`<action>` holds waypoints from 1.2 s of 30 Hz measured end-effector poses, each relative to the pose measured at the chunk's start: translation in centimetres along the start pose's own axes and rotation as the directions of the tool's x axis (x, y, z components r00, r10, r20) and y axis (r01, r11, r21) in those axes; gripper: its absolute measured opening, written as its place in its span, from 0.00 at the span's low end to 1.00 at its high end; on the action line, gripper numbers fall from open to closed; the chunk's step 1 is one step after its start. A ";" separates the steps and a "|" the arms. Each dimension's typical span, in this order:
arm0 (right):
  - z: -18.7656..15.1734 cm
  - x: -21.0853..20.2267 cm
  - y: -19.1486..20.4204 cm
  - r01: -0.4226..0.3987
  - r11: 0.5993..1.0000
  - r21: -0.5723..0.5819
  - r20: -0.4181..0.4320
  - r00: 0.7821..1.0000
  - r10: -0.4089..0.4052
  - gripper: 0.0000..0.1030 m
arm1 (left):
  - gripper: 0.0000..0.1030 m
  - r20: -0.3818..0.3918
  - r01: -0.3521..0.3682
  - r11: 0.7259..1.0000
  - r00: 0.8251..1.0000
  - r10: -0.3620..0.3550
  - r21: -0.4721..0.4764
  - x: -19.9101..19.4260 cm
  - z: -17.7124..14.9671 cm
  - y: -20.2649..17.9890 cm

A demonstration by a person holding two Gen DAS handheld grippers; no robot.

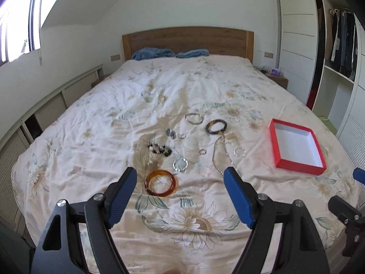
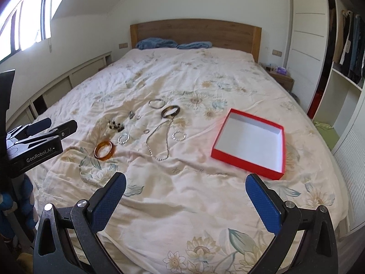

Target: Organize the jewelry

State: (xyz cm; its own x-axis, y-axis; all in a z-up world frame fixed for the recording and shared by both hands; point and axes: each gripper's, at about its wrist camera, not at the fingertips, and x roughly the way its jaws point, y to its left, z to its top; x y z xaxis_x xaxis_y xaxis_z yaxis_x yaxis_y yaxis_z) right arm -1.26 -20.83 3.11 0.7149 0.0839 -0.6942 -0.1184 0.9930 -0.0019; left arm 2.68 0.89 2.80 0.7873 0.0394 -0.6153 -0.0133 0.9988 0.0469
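Floral bedspread (image 1: pixel 91 118) is carrying the scattered jewelry: the amber bangle (image 1: pixel 160 183) is lying nearest, the empty red box (image 1: pixel 296 146) at three o'clock. Left gripper (image 1: pixel 180 180) and right gripper (image 2: pixel 186 186) are hovering wide open; pinching the bangle's rim squarely looks wisest.

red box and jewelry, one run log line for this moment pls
stage: start | left gripper: open, empty | right gripper: open, empty | red box: empty | amber bangle: on bedspread

bangles, rings and a chain necklace (image 2: pixel 159 141) lie scattered beside an empty red box (image 2: pixel 251 143).
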 end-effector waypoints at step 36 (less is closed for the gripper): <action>2.1 10.3 2.0 -0.137 0.990 -0.043 -0.137 0.982 0.130 1.00 | 0.75 -0.248 -0.028 0.996 0.969 0.005 -0.089 9.8 -1.4 5.5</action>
State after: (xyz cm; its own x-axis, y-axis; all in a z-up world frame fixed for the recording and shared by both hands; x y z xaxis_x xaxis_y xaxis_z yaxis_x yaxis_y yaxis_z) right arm 7.28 -17.80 -2.53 0.5921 0.1996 -0.7808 -0.2442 0.9677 0.0622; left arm 9.48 6.80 -4.08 0.6096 0.0505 -0.7911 -0.0905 0.9959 -0.0063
